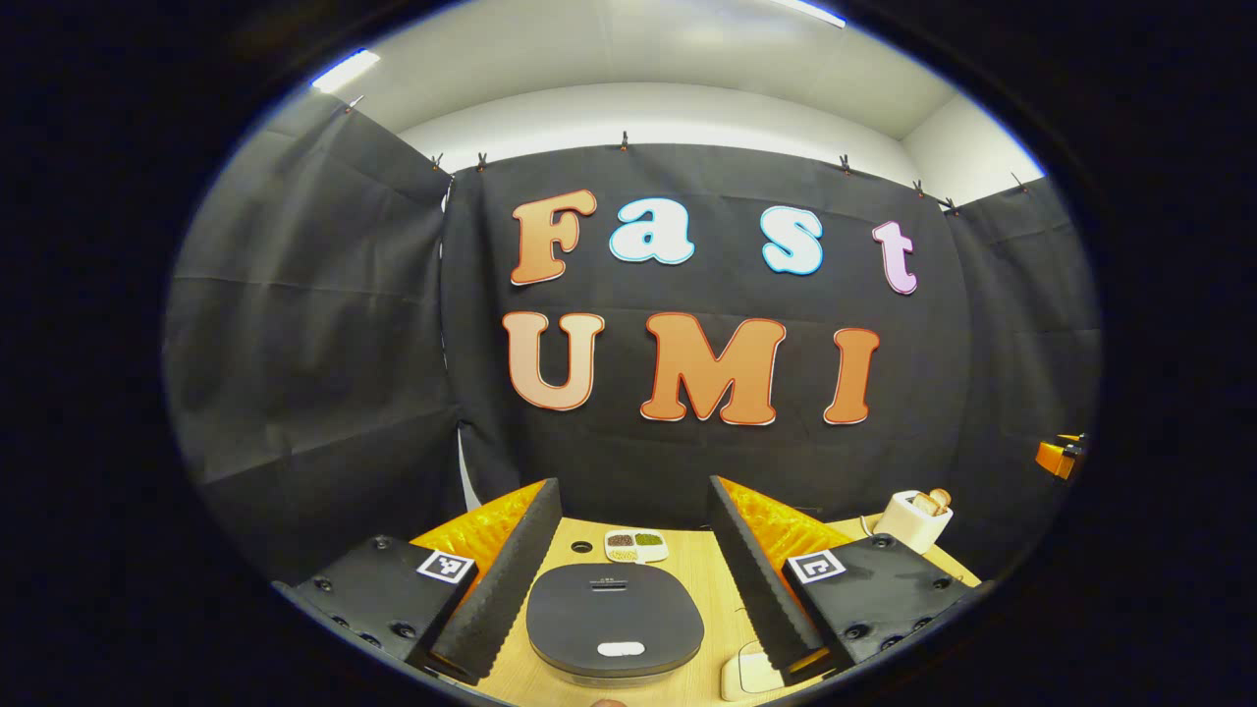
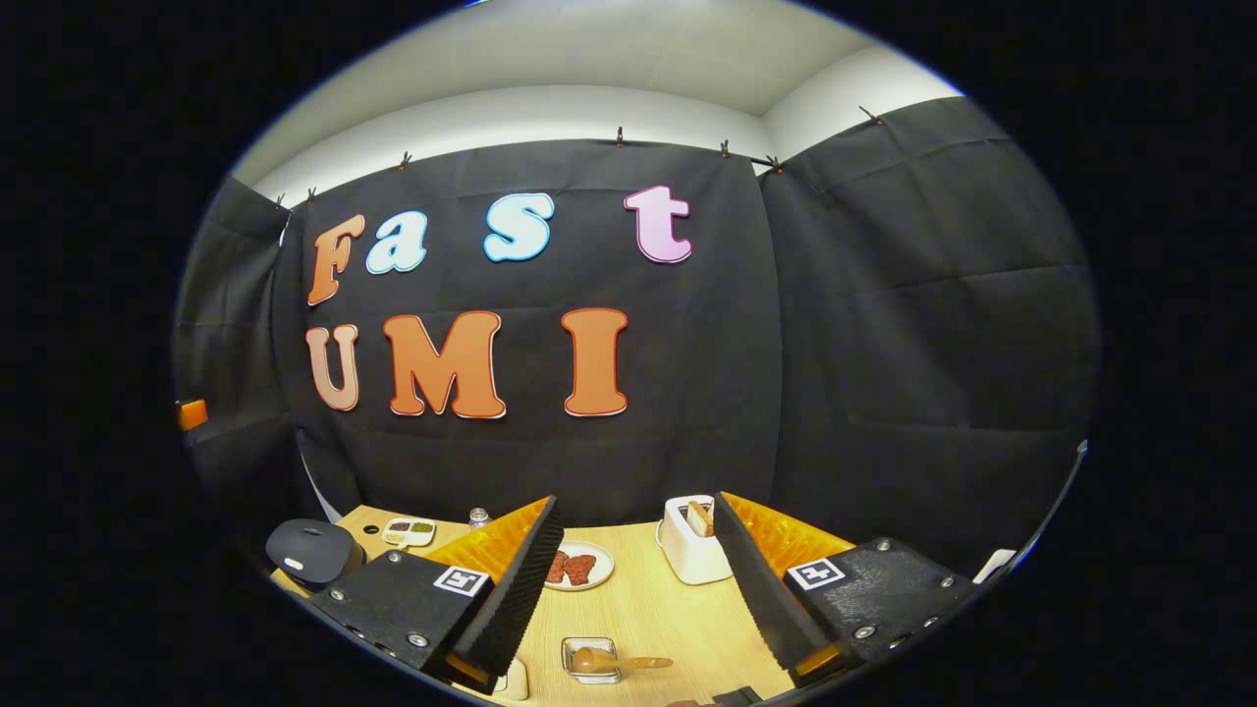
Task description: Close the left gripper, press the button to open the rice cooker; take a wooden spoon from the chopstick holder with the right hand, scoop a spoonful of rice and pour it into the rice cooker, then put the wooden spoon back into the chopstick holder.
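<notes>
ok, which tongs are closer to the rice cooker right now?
Left. The left tongs hang open right over the closed rice cooker, which sits between their fingers. The right tongs are off to its right; from there the cooker sits far left.

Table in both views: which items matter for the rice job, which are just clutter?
Job:
rice cooker, lid shut
wooden spoon lying in a small clear dish
left gripper, open
right gripper, open

Clutter:
toaster
plate of red pieces
divided dish
small jar
</notes>
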Available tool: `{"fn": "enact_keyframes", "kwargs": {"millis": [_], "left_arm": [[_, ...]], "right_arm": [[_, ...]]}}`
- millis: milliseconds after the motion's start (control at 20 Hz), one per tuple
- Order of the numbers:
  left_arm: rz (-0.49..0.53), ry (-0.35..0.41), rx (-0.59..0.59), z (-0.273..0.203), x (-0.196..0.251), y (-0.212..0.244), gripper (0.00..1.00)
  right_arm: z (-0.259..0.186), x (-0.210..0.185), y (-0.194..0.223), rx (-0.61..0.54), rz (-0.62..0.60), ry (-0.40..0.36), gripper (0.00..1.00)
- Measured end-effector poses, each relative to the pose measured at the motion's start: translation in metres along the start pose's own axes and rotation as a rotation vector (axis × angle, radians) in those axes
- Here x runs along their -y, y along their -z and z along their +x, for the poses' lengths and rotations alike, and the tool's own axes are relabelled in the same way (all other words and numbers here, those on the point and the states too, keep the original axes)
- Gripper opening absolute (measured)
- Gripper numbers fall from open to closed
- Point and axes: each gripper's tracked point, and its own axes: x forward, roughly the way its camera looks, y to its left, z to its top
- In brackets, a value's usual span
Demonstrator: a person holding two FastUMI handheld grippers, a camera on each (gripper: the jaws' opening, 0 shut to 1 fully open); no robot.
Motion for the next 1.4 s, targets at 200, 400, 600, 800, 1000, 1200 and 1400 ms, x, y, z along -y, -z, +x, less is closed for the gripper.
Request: {"fn": "enact_keyframes", "kwargs": {"millis": [200, 400, 600, 800, 1000, 1200, 1400], "left_arm": [[-0.009, 0.013, -0.006, -0.003, 0.007, 0.004, 0.99], [-0.007, 0.011, 0.002, -0.004, 0.011, 0.001, 0.99], [-0.020, 0.012, -0.003, -0.006, 0.016, 0.003, 0.99], [-0.027, 0.013, -0.010, -0.005, 0.018, 0.005, 0.99], [-0.037, 0.019, -0.014, -0.006, 0.023, 0.006, 0.99], [-0.037, 0.017, -0.018, -0.005, 0.024, 0.008, 0.99], [-0.043, 0.012, -0.017, -0.006, 0.023, 0.007, 0.99]], "right_arm": [[-0.004, 0.008, 0.009, -0.018, 0.011, 0.005, 1.00], [-0.008, 0.014, 0.009, -0.015, 0.001, 0.014, 0.95], [-0.010, 0.018, 0.013, -0.024, 0.008, 0.017, 0.95], [-0.012, 0.022, 0.015, -0.031, 0.013, 0.018, 0.95], [-0.011, 0.024, 0.018, -0.035, 0.017, 0.020, 0.95], [-0.011, 0.026, 0.018, -0.036, 0.011, 0.022, 0.95], [-0.009, 0.025, 0.016, -0.028, 0.015, 0.020, 0.95]]}}
